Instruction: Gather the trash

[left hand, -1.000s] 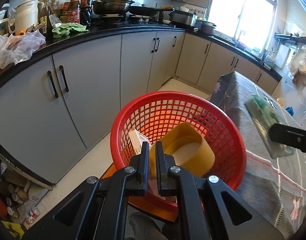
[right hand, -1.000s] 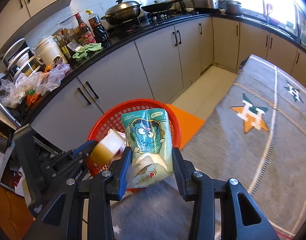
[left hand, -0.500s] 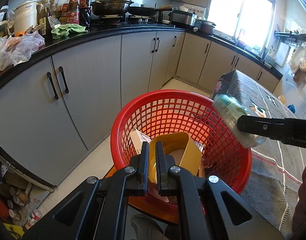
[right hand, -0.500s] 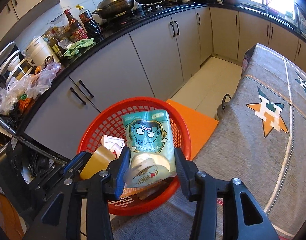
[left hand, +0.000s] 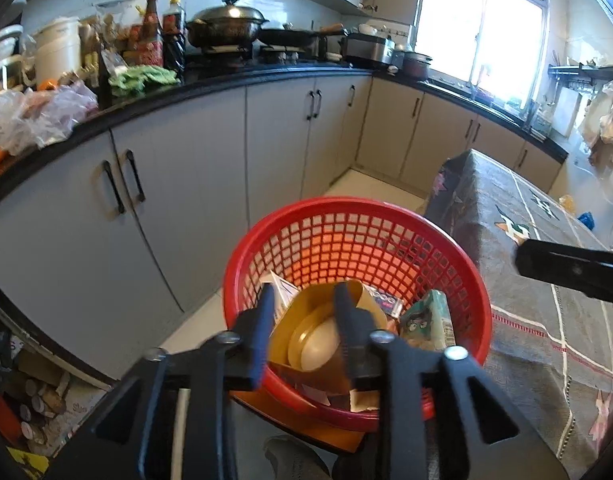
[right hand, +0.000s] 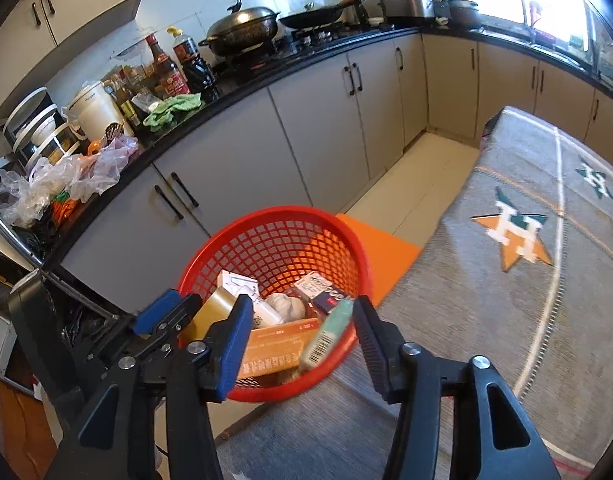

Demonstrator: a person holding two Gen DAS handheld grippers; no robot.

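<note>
Kitchen, cloth-covered table (right hand: pixel 506 320): red basket (right hand: pixel 346 240) holds tape roll (left hand: pixel 318 340), snack pouch (right hand: pixel 326 336), boxes. Left gripper (left hand: pixel 302 316) and right gripper (right hand: pixel 302 320) both spread, released. Table looks bare; collecting seems nearly done.

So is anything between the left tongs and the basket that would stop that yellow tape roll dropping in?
Nothing visible. The left tongs are open around the yellow tape roll, directly over the red basket.
</note>
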